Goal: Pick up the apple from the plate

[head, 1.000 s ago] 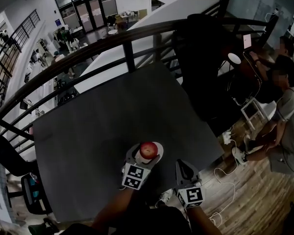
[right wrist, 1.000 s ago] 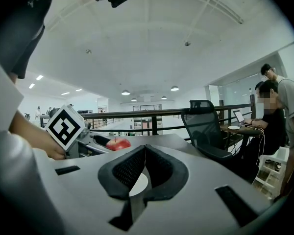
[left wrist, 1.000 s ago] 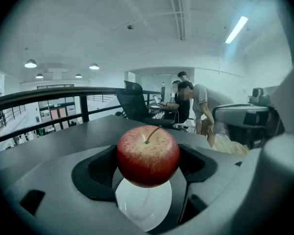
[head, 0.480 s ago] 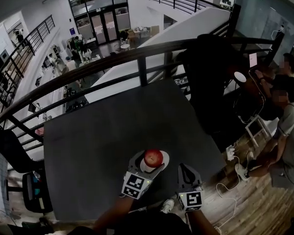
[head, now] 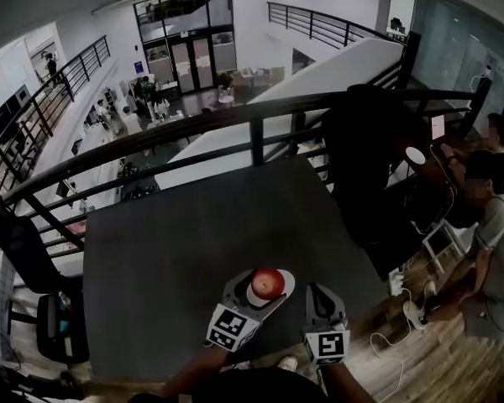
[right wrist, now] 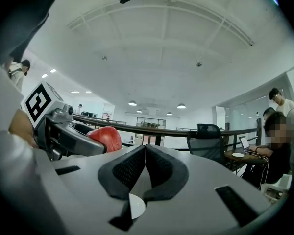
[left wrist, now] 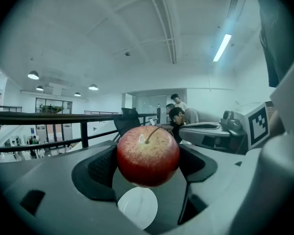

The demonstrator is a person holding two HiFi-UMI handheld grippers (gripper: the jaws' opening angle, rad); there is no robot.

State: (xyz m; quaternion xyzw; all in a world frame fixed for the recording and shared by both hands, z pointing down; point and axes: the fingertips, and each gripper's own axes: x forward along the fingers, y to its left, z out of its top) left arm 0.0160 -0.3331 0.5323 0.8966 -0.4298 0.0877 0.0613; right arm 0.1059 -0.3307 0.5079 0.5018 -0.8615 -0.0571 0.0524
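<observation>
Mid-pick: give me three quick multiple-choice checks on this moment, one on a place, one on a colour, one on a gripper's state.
1. Where is the round red apple? A: on the dark grey table. B: between the left gripper's jaws. C: between the right gripper's jaws.
2. What colour is the small round plate? A: white. B: blue. C: black.
3. How do the right gripper's jaws stand? A: wide apart. B: shut on the apple. C: together, empty.
Answers: 1 B, those jaws clamp the apple's sides; 2 A, white shows below the apple; 3 C, they touch with nothing between.
</observation>
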